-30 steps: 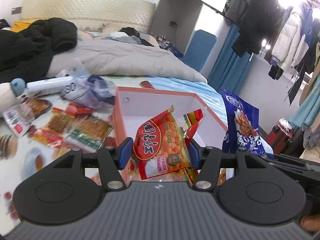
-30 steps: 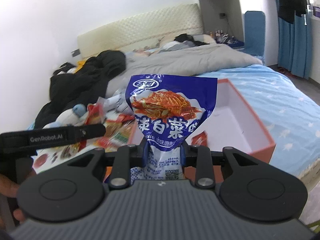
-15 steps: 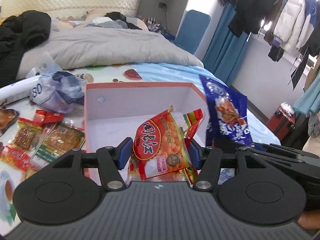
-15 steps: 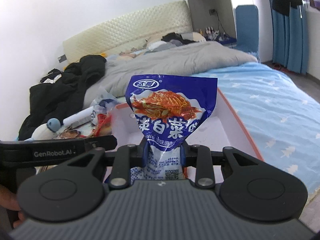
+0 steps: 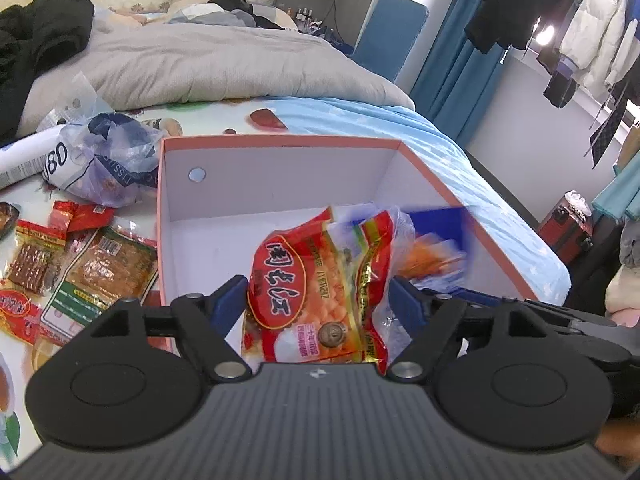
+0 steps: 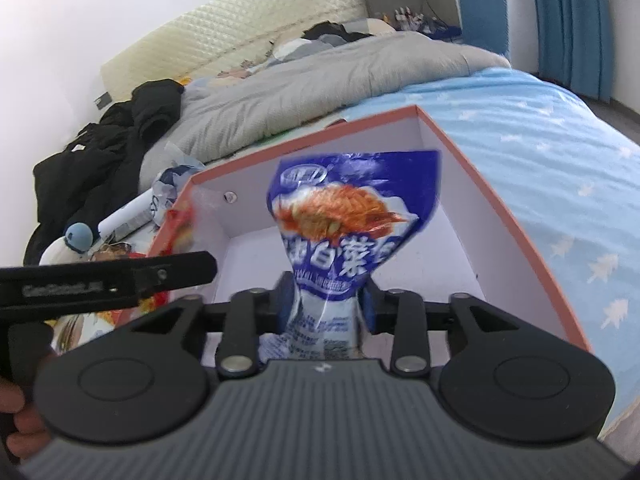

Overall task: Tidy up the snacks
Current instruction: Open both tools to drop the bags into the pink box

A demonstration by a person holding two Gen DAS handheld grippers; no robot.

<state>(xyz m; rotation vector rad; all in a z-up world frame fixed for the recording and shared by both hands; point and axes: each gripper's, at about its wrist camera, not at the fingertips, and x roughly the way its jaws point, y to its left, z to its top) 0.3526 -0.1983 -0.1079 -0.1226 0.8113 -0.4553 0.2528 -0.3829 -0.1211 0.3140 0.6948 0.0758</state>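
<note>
On the left of the bedspread, several loose snack packets [image 5: 80, 264] lie flat beside the box, with a crumpled plastic bag [image 5: 108, 160] behind them. A second ago these filled much of the left view; now the pink-rimmed box [image 5: 280, 142] sits square in front of both cameras, so both tools have swung over it.

The left gripper [image 5: 316, 304] holds the red snack packet [image 5: 316, 284], its blue fingers closed against the packet's sides, and the packet now hangs over the white floor of the box rather than in front of its near wall. To its right, a blur of blue shows the other packet arriving inside the box too.

The right gripper [image 6: 326, 300] pinches the blue snack bag [image 6: 352, 216] narrowly at its lower neck; the bag stands upright above the fingers. Earlier it was held out beside the box; now the box walls frame it (motion blur hides the print).

Judging from this, both packets are placed for release, and the box otherwise looks bare, so most of the sorting remains.
</note>
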